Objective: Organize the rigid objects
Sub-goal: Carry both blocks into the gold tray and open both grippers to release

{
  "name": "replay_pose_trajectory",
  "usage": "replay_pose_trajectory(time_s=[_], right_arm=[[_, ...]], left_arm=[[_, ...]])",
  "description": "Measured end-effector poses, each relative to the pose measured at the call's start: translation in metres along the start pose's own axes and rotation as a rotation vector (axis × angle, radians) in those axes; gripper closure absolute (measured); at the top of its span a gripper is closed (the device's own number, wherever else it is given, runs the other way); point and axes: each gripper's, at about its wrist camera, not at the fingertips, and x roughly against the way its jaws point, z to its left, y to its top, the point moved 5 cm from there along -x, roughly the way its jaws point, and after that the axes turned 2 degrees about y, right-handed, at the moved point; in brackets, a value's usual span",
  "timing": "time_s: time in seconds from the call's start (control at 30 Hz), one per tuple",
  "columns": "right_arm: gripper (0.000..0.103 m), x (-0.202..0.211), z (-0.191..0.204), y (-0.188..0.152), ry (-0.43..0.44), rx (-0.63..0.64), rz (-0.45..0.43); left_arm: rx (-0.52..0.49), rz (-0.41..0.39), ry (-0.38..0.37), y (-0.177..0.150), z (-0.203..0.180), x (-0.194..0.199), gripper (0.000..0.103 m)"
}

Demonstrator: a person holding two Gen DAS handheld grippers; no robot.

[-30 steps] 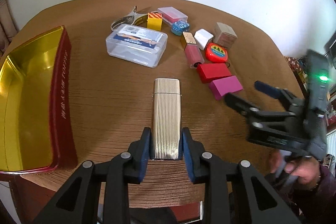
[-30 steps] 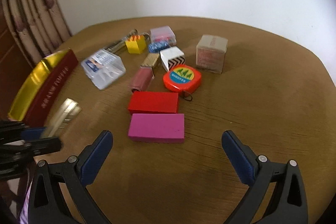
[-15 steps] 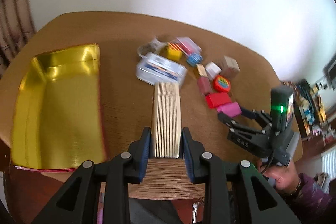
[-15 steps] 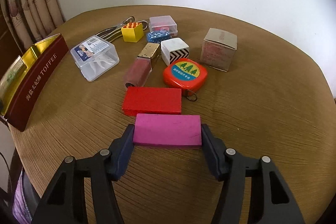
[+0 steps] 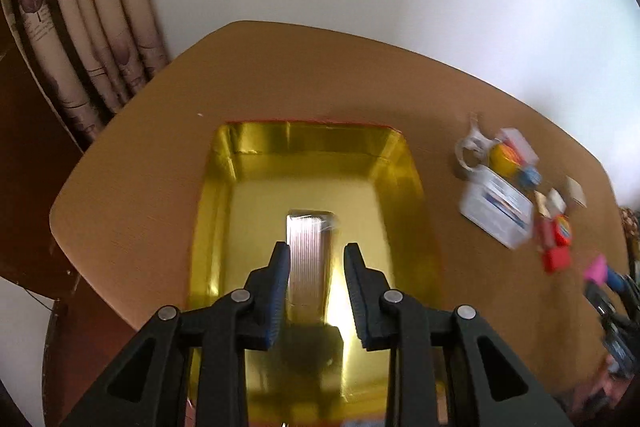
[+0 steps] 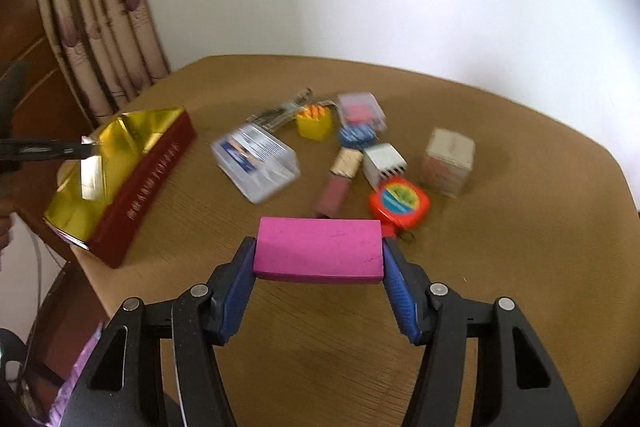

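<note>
Centrally in the lower half of the left wrist view, the left gripper [image 5: 316, 281] has its fingers slightly parted, a gap showing on the right side of the ribbed metal case [image 5: 308, 259] between them, so a grip cannot be confirmed; the case hangs over the gold tin [image 5: 404, 183], which fills the middle of the frame; low in the right wrist view, the right gripper [image 6: 318, 269] clamps the pink block [image 6: 318, 249] by its ends above the surface [image 6: 520, 227]; beyond it, blurred, lie an orange tape measure [image 6: 400, 201] and a clear plastic box [image 6: 256, 161].
</note>
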Motion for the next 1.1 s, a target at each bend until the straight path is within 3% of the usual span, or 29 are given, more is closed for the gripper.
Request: replay_pose_trajectory(time_s=[0.13,0.3,0.43,0.6,0.77,0.87,1.1], right_arm=[[0.046,0.0,0.011,0.007,0.02,0.008,0.002],[0.046,0.005,0.024,0.016,0.045,0.04,-0.015],[0.046,0.008,0.048,0.032,0.089,0.092,-0.041],[0.046,0.003,0.107,0.064,0.242,0.201,-0.06],[0.046,-0.04,0.166,0.094,0.387,0.296,-0.008],[0.046,-0.084,0.204,0.105,0.468,0.383,0.081],[0.046,-0.162,0.245,0.112,0.457,0.533,0.219]], left_arm=[[-0.018,-0.013,0.065,0.022,0.013,-0.021,0.075],[0.013,-0.041,0.023,0.029,0.017,-0.009,0.075],[0.021,-0.081,0.015,0.015,0.015,0.019,0.075],[0.084,-0.144,0.015,-0.021,0.02,0.055,0.075],[0.153,-0.133,0.058,-0.064,0.04,0.069,0.073],[0.185,-0.106,0.087,-0.083,0.053,0.066,0.071],[0.183,-0.128,0.119,-0.1,0.061,0.062,0.069]])
